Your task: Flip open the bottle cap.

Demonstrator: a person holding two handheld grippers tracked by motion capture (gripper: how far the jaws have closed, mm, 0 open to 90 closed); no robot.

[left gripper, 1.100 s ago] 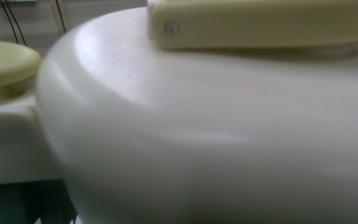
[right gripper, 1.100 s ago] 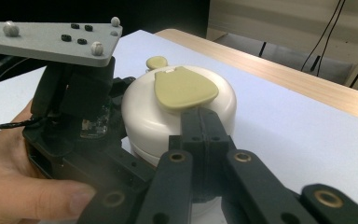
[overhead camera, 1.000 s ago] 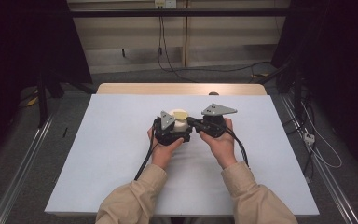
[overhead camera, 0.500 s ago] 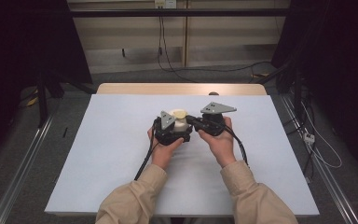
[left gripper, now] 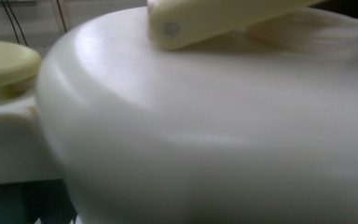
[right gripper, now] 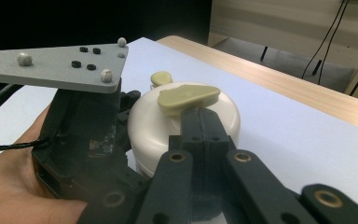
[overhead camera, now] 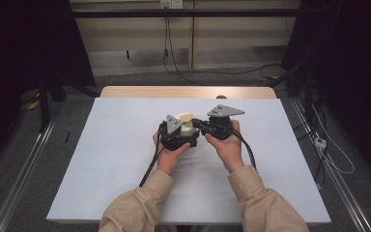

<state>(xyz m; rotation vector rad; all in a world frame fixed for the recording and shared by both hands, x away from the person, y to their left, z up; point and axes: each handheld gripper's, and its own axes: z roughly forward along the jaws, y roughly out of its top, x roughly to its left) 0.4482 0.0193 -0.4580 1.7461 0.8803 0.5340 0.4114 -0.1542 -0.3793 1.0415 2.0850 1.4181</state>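
Pinching the yellowish handle [right gripper: 188, 99] on top of the white pot [right gripper: 154, 128] with my right gripper [right gripper: 200, 123], I have the jaws squeezed fully together, so the flat tab sits clamped at their tips and I can work it without slipping. My left gripper [overhead camera: 176, 136] is pressed against the pot's other side to brace it; in the left gripper view the rounded white wall sits right up against the lens, so I judge it is clasped there, though I cannot tell how the jaws stand. The pot rests near the middle of the white table [overhead camera: 101, 159], between my two hands, where both can reach it comfortably. A smaller yellowish knob [right gripper: 161, 77] sticks up on its far side, left alone for now
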